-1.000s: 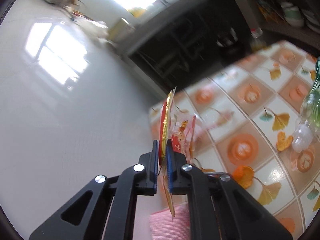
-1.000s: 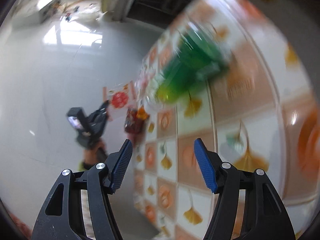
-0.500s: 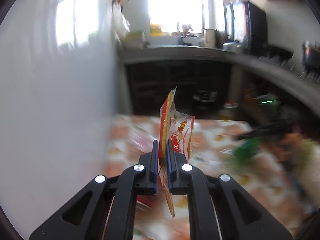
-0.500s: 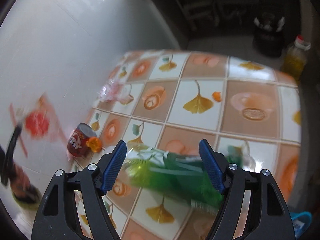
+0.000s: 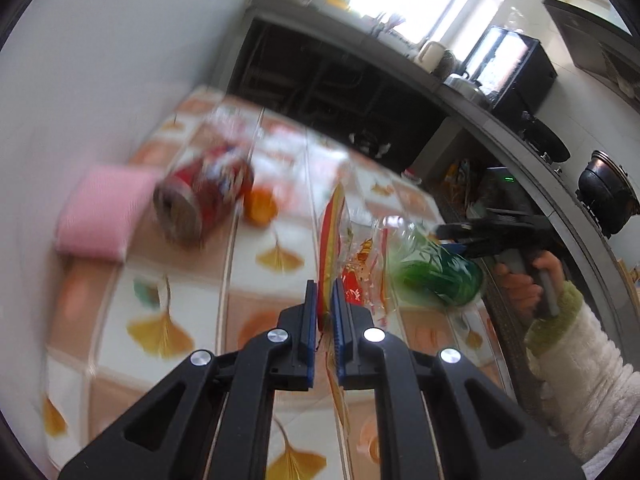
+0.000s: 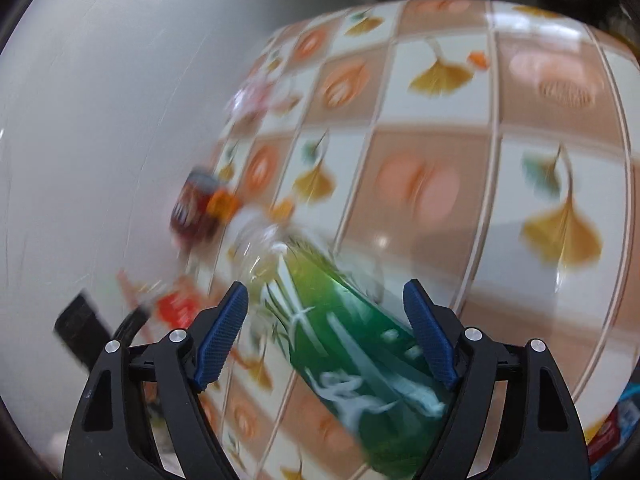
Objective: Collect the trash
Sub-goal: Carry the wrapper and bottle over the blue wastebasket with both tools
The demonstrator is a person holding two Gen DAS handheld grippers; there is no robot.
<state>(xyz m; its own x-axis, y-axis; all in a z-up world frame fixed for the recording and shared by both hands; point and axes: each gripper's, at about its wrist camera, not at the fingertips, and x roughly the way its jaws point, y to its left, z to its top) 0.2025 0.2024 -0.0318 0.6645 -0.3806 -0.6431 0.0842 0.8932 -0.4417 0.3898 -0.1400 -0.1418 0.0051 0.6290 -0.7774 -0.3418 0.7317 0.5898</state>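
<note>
Left gripper [image 5: 325, 312]: jaws pressed together on a crinkled snack wrapper [image 5: 352, 260], red and yellow with a clear part, which stands upright out of the pads above the table [image 5: 192, 304].

Right gripper [image 6: 326, 336]: jaws wide and opening. A green plastic bottle [image 6: 360, 360] lies on its side on the table between the blue pads [image 6: 222, 332]; its clear neck end points away from the gripper. The right pad looks to be at the bottle's side, the left pad stands off it; blur makes any contact uncertain.

In the left wrist view the bottle sits near the table's right edge, with the right hand [image 5: 524, 280] and a fuzzy pale sleeve [image 5: 580, 364] just beyond it.

Table: covered in a cloth of orange and white squares with ginkgo leaves.

Other trash on it: a red can [image 5: 204, 196] on its side towards the left edge, a small orange scrap [image 5: 260, 208] touching or just beside the can, a pink pack [image 5: 100, 212] at the left edge against the white wall. A clear crumpled bag [image 6: 256, 96] lies further along that edge, blurred.
</note>
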